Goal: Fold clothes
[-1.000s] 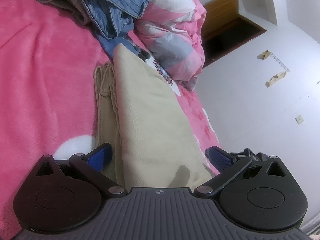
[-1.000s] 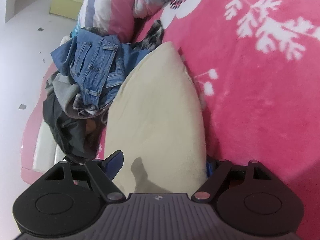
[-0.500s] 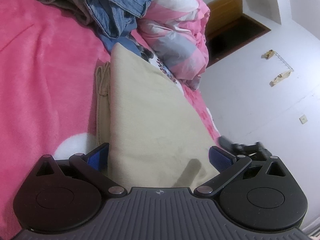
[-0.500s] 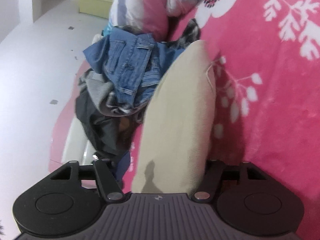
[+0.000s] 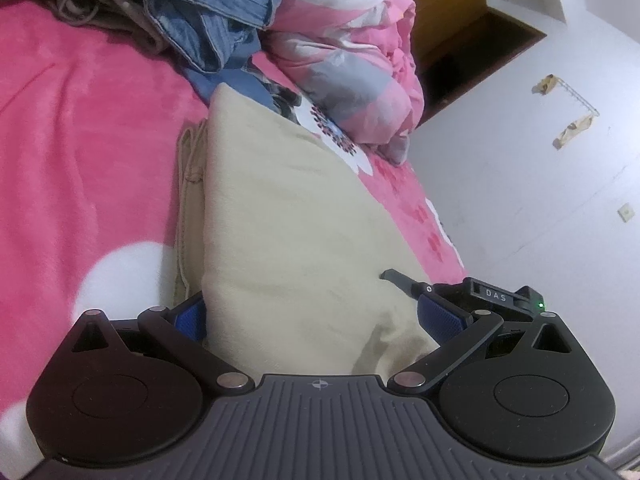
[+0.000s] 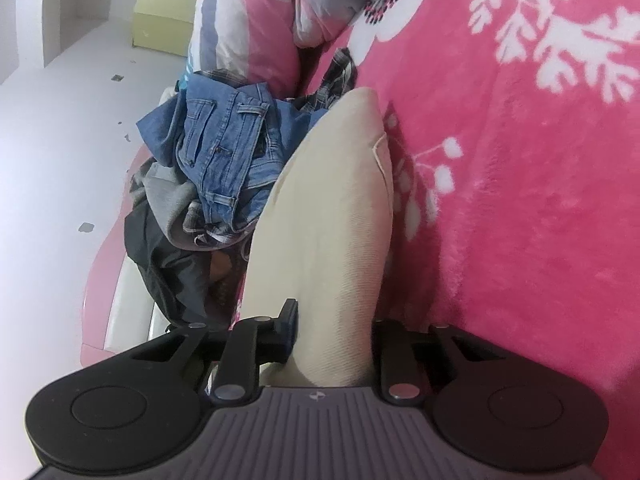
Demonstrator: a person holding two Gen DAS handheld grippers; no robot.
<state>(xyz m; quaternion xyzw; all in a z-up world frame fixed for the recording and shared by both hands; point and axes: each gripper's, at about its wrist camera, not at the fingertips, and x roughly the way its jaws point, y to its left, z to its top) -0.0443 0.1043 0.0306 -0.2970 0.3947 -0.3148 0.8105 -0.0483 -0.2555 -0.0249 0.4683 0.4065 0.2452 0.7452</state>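
A folded beige garment lies lengthwise on the pink bed cover. My left gripper is open, its blue pads wide apart on either side of the garment's near end. The right gripper's finger and body show at the garment's right edge in the left wrist view. In the right wrist view the beige garment runs between my right gripper's fingers, which have closed in on it.
A pile of clothes with blue jeans, grey and dark garments lies at the garment's far end. A pink and grey quilt is bunched beside it. White wall borders the bed.
The right gripper's jaws have narrowed from wide open to gripping the beige garment. The left gripper has stayed open and shifted slightly; the right gripper now shows in its view.
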